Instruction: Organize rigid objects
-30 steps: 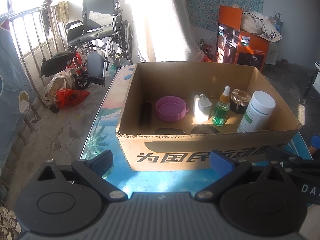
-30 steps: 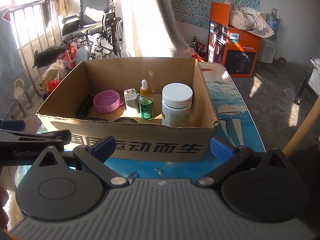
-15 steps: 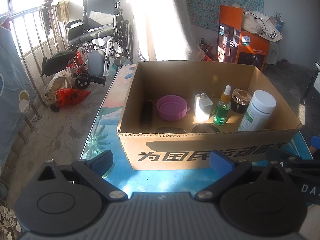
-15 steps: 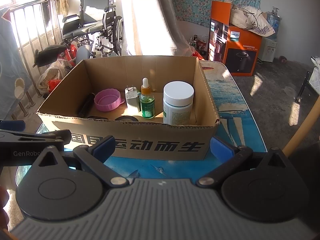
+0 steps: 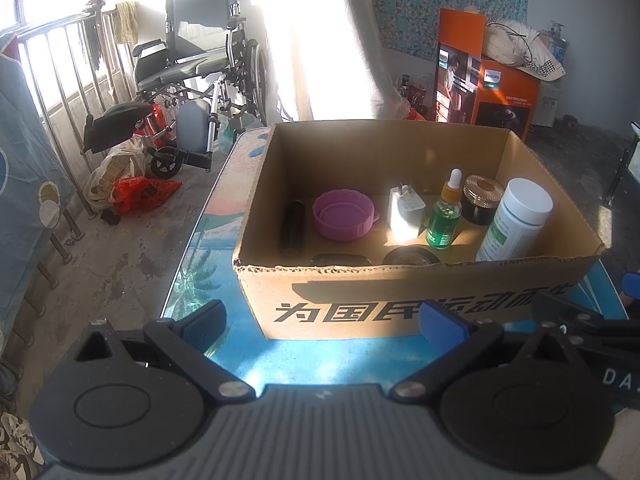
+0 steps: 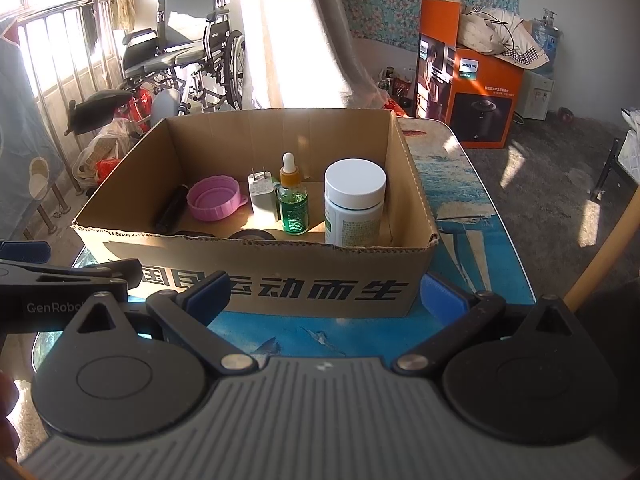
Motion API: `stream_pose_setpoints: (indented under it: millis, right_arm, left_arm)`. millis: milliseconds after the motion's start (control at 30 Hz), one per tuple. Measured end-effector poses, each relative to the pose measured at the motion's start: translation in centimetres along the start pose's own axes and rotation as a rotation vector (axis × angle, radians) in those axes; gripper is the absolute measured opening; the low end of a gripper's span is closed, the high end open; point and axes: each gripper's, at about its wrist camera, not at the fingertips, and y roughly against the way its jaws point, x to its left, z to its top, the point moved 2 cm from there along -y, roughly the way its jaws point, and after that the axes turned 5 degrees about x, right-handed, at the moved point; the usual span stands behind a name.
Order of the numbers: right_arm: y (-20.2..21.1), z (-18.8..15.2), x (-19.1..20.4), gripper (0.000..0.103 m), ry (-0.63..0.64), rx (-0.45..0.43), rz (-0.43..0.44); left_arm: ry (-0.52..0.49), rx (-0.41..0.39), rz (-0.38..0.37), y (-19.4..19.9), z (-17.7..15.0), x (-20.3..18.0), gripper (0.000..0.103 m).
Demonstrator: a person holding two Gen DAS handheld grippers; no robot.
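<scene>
Both claws held wide apart and empty, just short of the cardboard box [image 5: 416,296]; contents unchanged from a second ago.

Left claw [image 5: 324,322] and right claw [image 6: 326,294] stand over the desk [image 6: 472,216] at the box's near wall, blue pads spread, nothing between them. Compared with the earlier frames, the box sits marginally lower and closer in both views; no item inside has shifted. Inside the box, against the near wall: two dark round items, partly hidden. Mid-box, from its left side: a black cylinder [image 5: 293,226] lying flat, a pink lid [image 5: 345,213], a white plug adapter [image 5: 406,210], a green dropper bottle [image 6: 293,202] upright, a white-capped bottle [image 6: 354,204] upright by the right wall. Behind these, a dark jar [image 5: 482,200]. Beyond the box: a wheelchair [image 5: 200,68].
</scene>
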Motion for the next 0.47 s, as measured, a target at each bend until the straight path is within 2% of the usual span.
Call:
stream_pose_setpoints:
  millis: [467]
  right_arm:
    - [-0.04,0.00,-0.09,0.102,0.000,0.001,0.000]
  left_arm:
    - [0.002,0.001,0.001,-0.02,-0.03,-0.03,0.103]
